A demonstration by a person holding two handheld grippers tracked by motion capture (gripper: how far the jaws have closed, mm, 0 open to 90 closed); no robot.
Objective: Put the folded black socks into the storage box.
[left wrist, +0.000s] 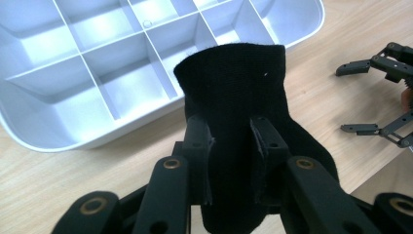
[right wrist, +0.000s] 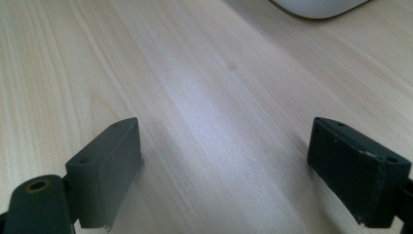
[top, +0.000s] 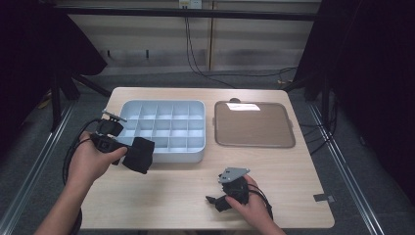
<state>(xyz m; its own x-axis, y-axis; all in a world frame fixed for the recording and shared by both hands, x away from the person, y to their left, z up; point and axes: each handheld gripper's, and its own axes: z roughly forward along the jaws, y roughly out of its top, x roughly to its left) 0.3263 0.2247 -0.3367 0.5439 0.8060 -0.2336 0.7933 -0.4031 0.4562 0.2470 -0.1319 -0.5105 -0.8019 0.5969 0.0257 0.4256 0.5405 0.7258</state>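
Left gripper view: black sock [left wrist: 238, 112], probably folded, hides the jaws' pads.

I see a light wooden table [top: 161, 196] carrying 2 things. A pale blue divided tray [top: 164, 156] lies left of centre. Just to the tray's right, apart from it, a brown flat lid [top: 254, 125] lies on the wood. Nearer me than the tray, the wood is bare grain.

Black hand-held gripper [top: 131, 152] each hand: brass-ringed rivets, grey three-cornered top plate, trailing black cable.
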